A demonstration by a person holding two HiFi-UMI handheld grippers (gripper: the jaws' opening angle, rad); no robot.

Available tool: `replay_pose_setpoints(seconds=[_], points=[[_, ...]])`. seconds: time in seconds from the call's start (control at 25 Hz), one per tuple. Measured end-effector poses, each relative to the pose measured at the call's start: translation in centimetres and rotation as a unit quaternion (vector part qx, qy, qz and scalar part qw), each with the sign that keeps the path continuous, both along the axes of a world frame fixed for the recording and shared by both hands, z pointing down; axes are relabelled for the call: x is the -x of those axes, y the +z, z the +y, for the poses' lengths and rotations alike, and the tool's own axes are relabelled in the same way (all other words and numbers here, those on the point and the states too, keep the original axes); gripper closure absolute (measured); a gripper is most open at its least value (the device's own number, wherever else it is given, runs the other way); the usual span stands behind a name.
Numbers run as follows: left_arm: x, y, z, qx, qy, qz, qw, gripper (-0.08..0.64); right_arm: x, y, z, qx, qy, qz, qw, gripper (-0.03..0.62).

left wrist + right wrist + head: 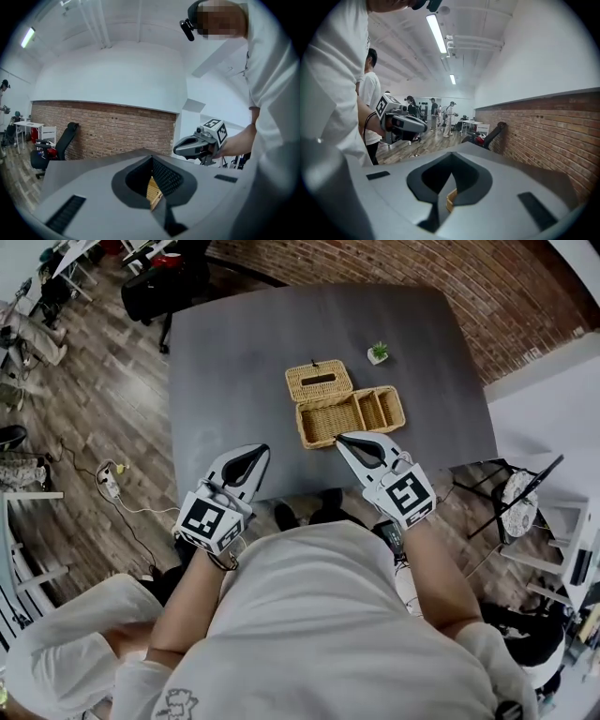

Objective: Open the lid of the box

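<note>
Box [305, 427] lid [319, 381] lying open | left tongs [264, 448] clenched, empty | right tongs [340, 437] clenched, empty

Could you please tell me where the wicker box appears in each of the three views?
Head view: box at the table's centre.
Left gripper view: box, only a sliver, low centre.
Right gripper view: box, only a sliver, low centre.
Shared landmark: brick wall.
</note>
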State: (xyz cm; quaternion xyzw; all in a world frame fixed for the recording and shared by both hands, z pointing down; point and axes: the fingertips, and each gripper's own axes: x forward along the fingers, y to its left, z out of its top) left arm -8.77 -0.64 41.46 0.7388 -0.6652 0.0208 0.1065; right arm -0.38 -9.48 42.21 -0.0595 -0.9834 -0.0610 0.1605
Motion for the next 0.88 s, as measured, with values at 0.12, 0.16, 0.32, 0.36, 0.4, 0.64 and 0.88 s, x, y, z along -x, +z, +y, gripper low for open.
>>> replay_pose_setpoints(seconds=[0.12,0.16,0.32,0.36,0.4,0.64,0.88], points=[[-0.5,-0.2,0.2,-0.001,0.001,-0.001,1.0000,0.549,-0.8,-0.1,0.6,0.002,0.002,-0.006,1.000,0.586],[-0.8,-0.3,0.1,-0.003,0.002,-0.002,1.0000,0.549,-1.2,-0.2,0.7,0.002,0.000,-0.007,1.000,0.586],[-2.5,-0.9,-0.2,-0.008,0.002,-0.008,0.9999,0.549,-2.8,-0.1,0.9,0.004,-0.014,-0.003,1.000,0.586],[-3.0,-1.0,-0.3,-0.008,0.002,-0.010,0.9999,0.549,-3.3,0.0,0.8,0.009,-0.014,-0.007,1.000,0.586],[-3.6,-1.1,-0.3,-0.008,0.001,-0.011,0.9999,0.549,-3.8,0.0,0.8,0.010,-0.017,-0.008,1.000,0.586],[-7.6,-1.4,-0.7,-0.005,-0.015,-0.008,0.9998,0.549,-7.5,-0.5,0.3,0.000,-0.049,0.000,0.999,0.586],[-12.3,-1.4,-1.2,-0.003,-0.030,-0.007,0.9995,0.549,-12.0,-0.8,-0.9,-0.002,-0.058,-0.006,0.998,0.586]])
